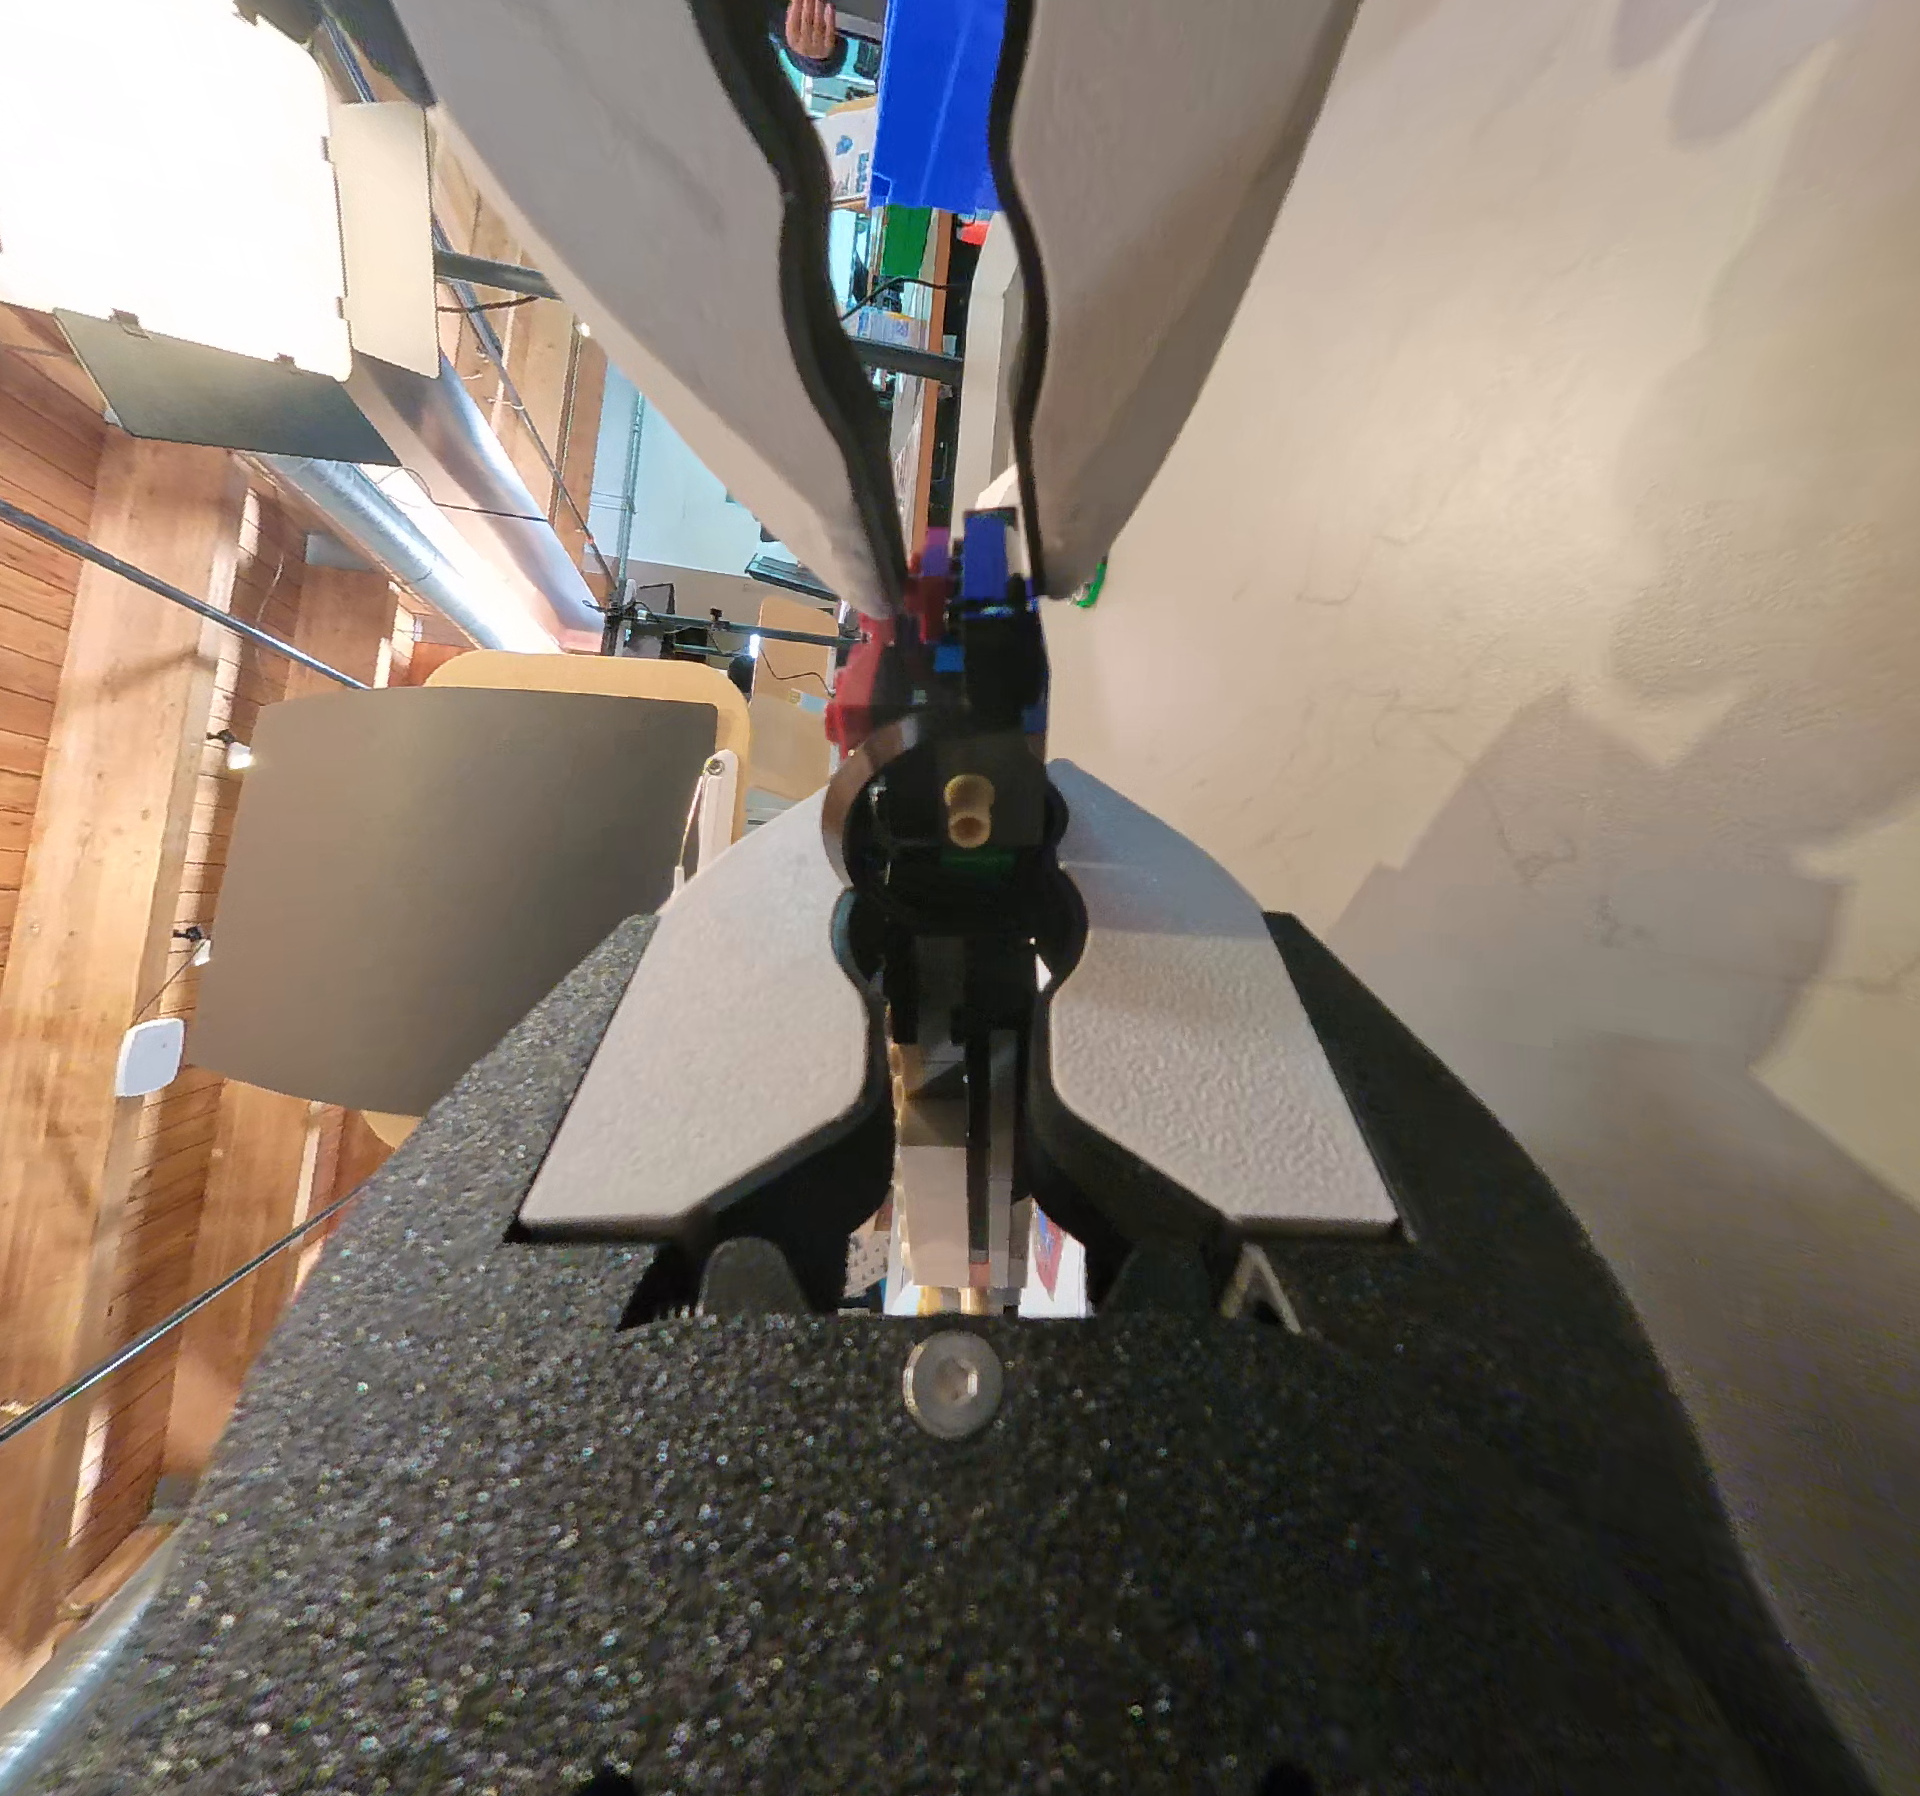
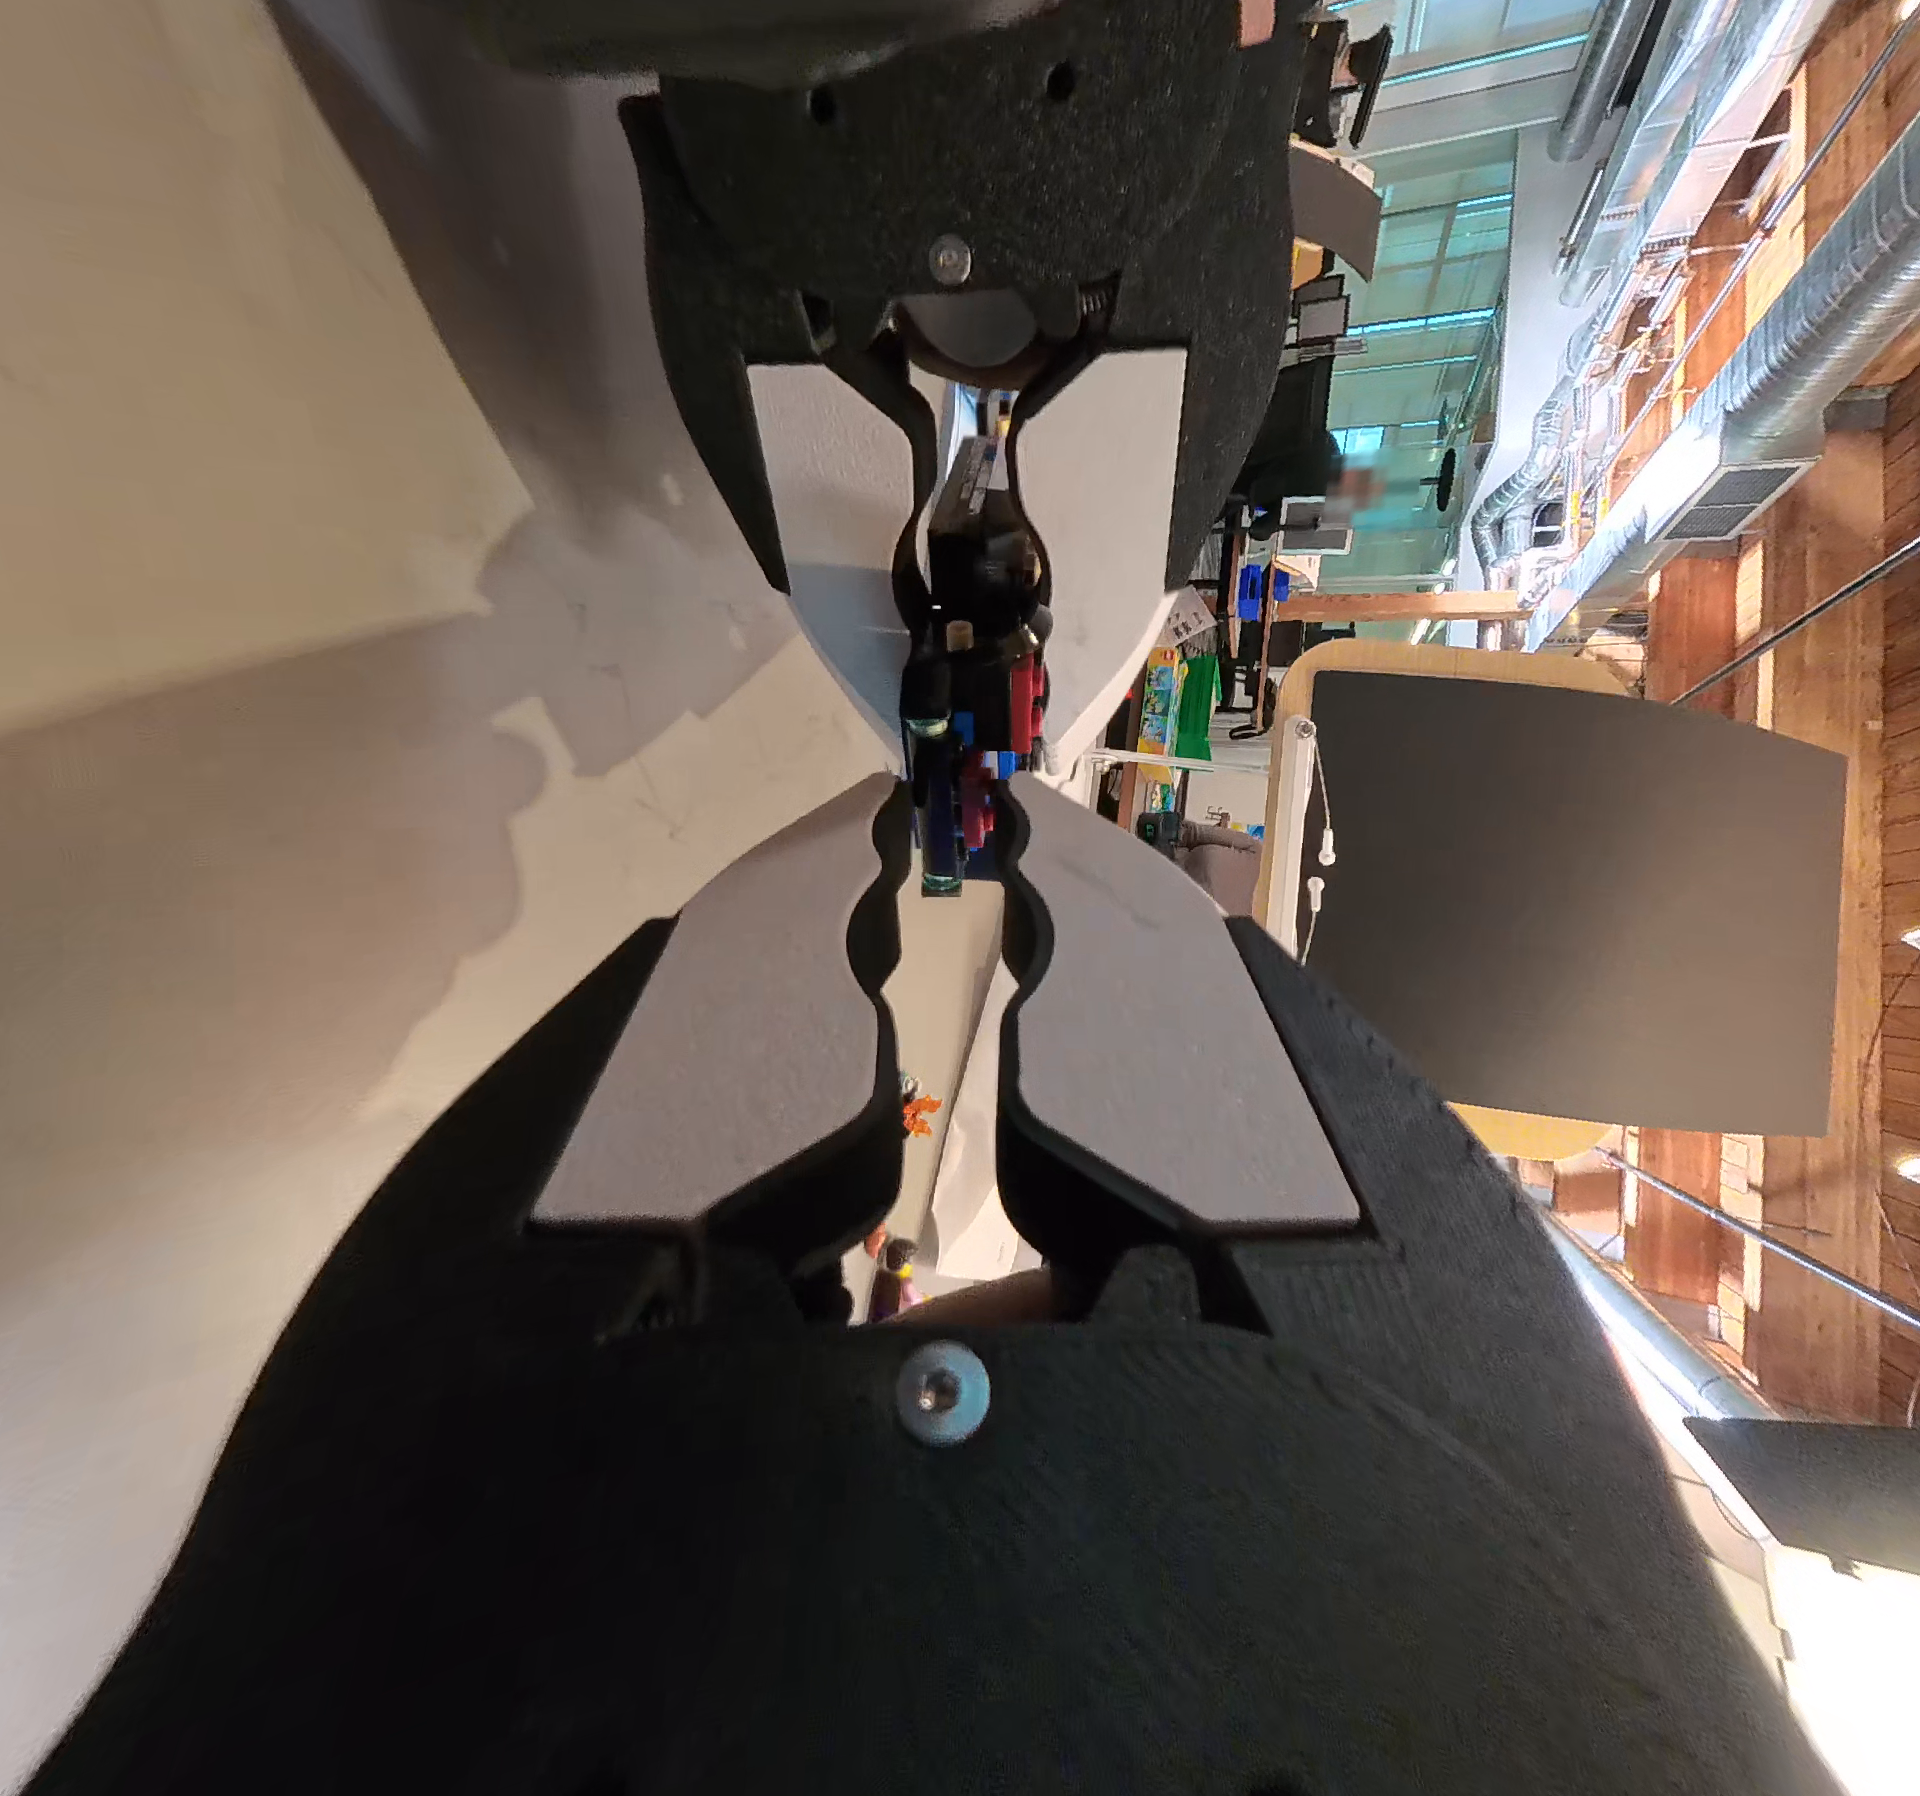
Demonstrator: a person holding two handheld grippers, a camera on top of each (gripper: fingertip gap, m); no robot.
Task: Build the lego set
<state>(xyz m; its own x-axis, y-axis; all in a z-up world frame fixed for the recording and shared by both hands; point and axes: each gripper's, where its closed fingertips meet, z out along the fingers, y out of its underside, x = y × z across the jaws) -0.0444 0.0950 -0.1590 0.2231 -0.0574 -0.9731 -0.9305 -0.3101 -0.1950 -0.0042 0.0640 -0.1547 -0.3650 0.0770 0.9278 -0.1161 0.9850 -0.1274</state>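
Now, relation: the two tongs meet tip to tip, with a small toy brick model (image 2: pixel 971 759) bridging them.
Long axis: the model runs straight along the line from one pair of tongs to the other.
Left tongs (image 1: pixel 961 915): narrowed onto the model's black end, pads pressing.
Right tongs (image 2: pixel 951 790): narrowed onto its blue and red end.
Place: the model is held off the white worktop (image 2: pixel 260 603), which lies beside both tongs.
Nearer: neither; both hold it.
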